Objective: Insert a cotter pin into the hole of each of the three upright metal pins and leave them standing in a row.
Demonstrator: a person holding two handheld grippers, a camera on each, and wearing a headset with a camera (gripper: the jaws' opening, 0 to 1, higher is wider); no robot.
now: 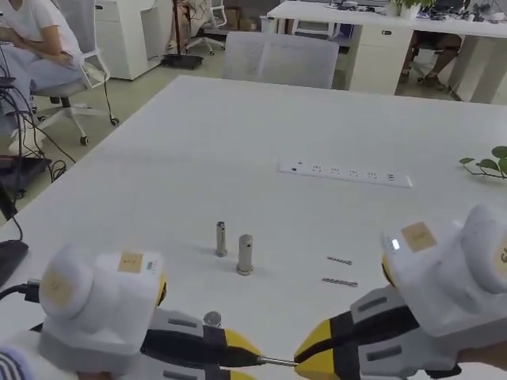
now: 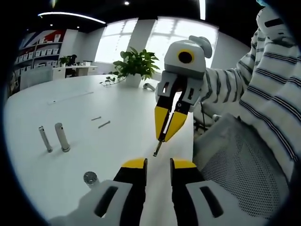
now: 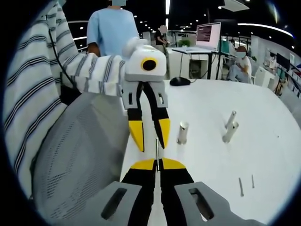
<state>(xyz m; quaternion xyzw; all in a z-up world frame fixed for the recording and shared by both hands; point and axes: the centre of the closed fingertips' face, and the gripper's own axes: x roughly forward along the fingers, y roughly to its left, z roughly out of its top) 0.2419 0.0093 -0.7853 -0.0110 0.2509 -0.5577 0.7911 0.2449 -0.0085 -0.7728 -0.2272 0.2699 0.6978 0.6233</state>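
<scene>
Three metal pins (image 1: 245,254) upright on the white bench (image 1: 238,142): two side by side mid-bench, the third (image 1: 211,320) apart, close beside the left gripper (image 2: 159,163), jaws parted and empty. Facing it, the right gripper (image 3: 157,164), clamped tight on a cotter pin (image 3: 156,148) aimed at that gap. Two loose cotter pins (image 1: 340,282) lying flat off to the right.

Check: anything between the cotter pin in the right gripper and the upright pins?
Yes, partly. The cotter pin, shut in the right gripper, points into the open left gripper, and one of that gripper's jaws seems to lie between it and the nearest upright pin. Nothing visible blocks the two farther upright pins.
</scene>
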